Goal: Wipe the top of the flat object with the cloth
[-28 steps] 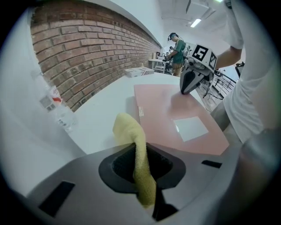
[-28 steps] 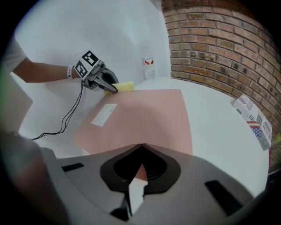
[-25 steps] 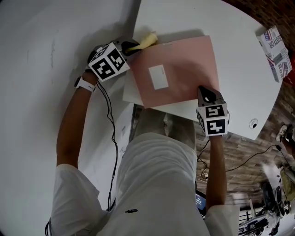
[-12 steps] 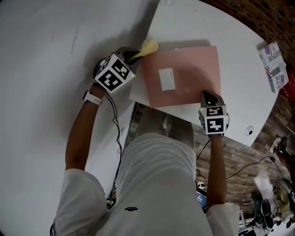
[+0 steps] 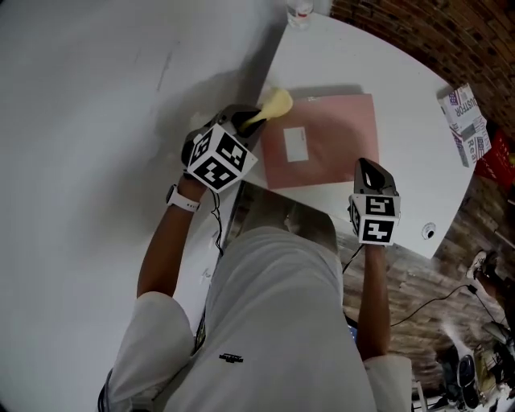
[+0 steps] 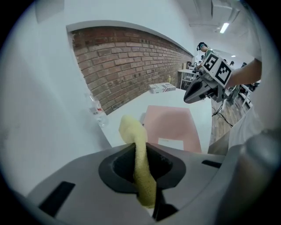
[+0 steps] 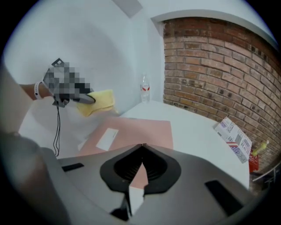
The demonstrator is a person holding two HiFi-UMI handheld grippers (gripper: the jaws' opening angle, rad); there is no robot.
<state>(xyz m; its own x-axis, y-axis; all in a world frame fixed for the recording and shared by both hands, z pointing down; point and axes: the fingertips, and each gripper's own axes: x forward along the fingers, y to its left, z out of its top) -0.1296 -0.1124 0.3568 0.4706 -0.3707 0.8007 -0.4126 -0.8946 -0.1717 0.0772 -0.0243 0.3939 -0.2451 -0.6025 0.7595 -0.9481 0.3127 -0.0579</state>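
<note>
Yellow cloth (image 5: 276,103) is hovering at the pink sheet's (image 5: 334,137) far-left corner; the wipe looks about to start.

Nearest me, the right gripper (image 5: 368,169) is hanging over the sheet's near-right edge on the white table (image 5: 402,96). Its own view is showing the jaws pressed together on nothing, which the head view cannot tell. Farther off, the left gripper (image 5: 254,121) is pinching the cloth, a strip running between its jaws in its view. The right gripper view is showing the cloth apparently raised beside the sheet. Next it needs lowering flat and sweeping across, past the white label (image 5: 295,145). Beyond, a bottle (image 5: 299,11) and a box (image 5: 459,121) are standing well apart.
</note>
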